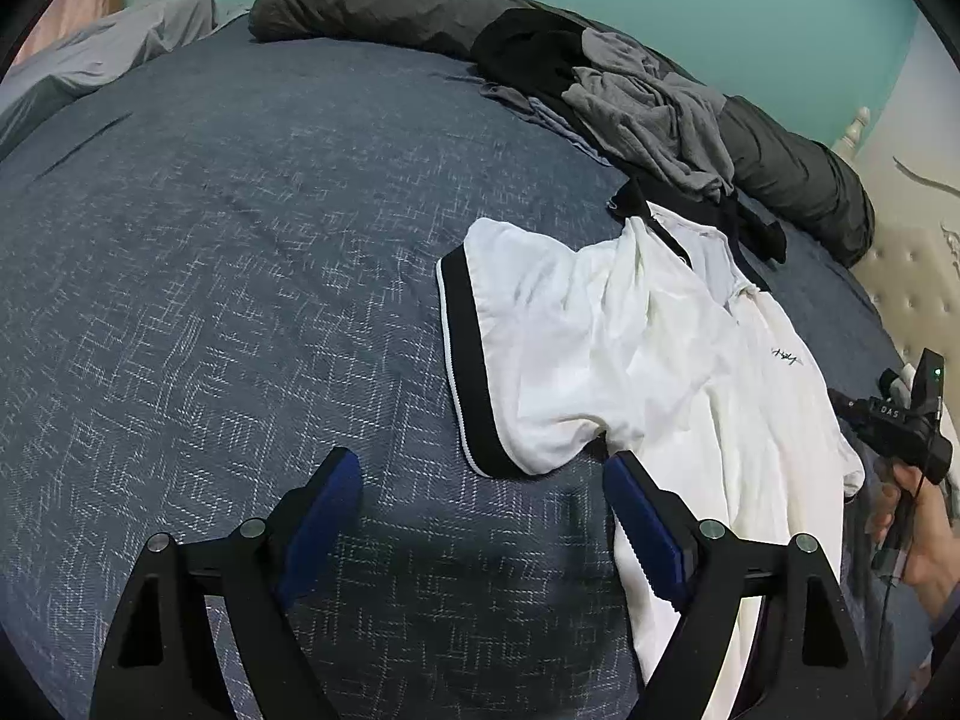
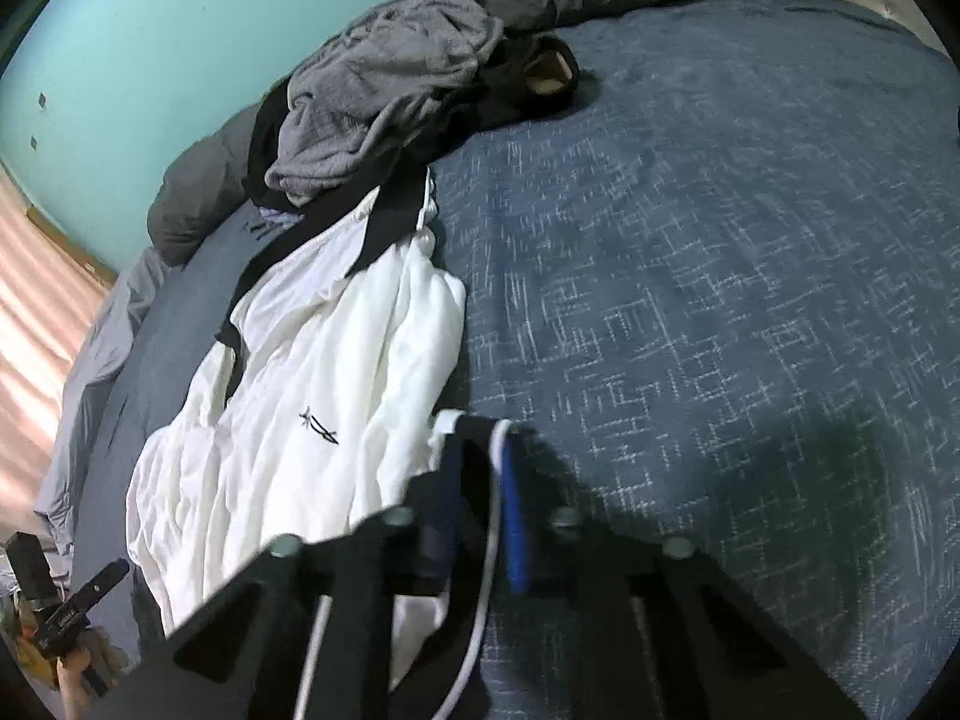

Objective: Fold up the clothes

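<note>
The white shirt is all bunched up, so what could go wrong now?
1. The right gripper pinches only the black-trimmed sleeve edge of the white shirt; pulling could slip it free.
2. The left gripper is open with nothing held, so the crumpled shirt may drag instead of flattening.
3. The shirt's collar end touches the clothes pile, which might snag.

Rumpled white shirt (image 1: pixel 648 360) with black-banded sleeves, spread on the blue bedspread (image 1: pixel 240 240)

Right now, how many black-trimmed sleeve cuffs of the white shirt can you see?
2: one cuff lies flat on the bedspread beyond the open left tongs; the other cuff is pinched in the right tongs.
</note>
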Demonstrator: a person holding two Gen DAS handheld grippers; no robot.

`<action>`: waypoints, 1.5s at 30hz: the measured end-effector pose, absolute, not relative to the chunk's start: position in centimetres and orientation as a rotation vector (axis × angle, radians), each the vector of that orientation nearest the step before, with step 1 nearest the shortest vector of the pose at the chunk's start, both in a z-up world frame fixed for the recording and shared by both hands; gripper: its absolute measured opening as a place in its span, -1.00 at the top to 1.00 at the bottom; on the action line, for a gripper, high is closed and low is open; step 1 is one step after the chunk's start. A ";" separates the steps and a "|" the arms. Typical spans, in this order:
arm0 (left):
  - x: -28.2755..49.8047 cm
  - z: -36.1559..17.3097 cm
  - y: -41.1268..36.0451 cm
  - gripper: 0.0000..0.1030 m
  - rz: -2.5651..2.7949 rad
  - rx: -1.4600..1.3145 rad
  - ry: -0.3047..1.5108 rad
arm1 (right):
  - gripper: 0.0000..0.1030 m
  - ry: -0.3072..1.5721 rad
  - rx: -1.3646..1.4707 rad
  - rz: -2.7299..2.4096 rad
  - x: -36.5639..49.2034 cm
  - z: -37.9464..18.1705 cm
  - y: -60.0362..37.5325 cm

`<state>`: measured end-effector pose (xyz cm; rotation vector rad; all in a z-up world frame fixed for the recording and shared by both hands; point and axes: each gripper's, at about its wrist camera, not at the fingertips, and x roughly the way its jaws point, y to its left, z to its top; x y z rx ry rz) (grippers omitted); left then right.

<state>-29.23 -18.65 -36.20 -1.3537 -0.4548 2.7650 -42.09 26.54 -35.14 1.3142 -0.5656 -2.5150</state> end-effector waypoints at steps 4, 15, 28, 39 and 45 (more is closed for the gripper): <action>-29.3 -36.1 -18.7 -0.69 2.771 -1.350 -0.452 | 0.98 -0.547 1.269 -2.561 -41.6 -33.9 27.4; -29.3 -36.2 -18.8 -0.70 2.778 -1.357 -0.458 | 0.98 -0.506 1.188 -2.810 -41.1 -27.9 34.3; -29.6 -37.0 -19.2 -0.70 2.778 -1.384 -0.456 | 0.98 -0.533 1.413 -2.896 -45.1 -30.5 40.0; -29.9 -37.1 -18.7 -0.70 2.759 -1.381 -0.461 | 0.09 -0.726 1.327 -2.681 -40.6 -32.5 40.3; -29.8 -36.9 -18.7 -0.71 2.754 -1.374 -0.471 | 0.09 -0.914 1.335 -2.503 -37.3 -34.4 38.8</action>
